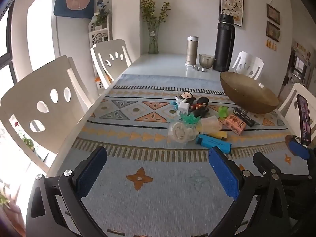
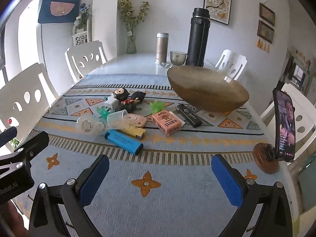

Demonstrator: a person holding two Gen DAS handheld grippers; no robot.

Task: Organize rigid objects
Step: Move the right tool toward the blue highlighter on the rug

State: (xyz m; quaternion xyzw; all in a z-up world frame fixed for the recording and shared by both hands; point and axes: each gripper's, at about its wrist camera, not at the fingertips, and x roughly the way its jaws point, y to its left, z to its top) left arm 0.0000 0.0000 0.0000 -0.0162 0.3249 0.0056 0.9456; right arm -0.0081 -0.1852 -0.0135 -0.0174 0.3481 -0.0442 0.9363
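Judging by the empty amber bowl (image 2: 207,90) at upper right, sorting has not begun: the pile of small objects (image 2: 126,116) sits mid-frame on the surface (image 2: 138,63), and both the left tongs (image 1: 158,169) and right tongs (image 2: 160,174) hang spread and empty. Only the right wrist view shows the bowl's bare inside and the phone (image 2: 285,124) facing.
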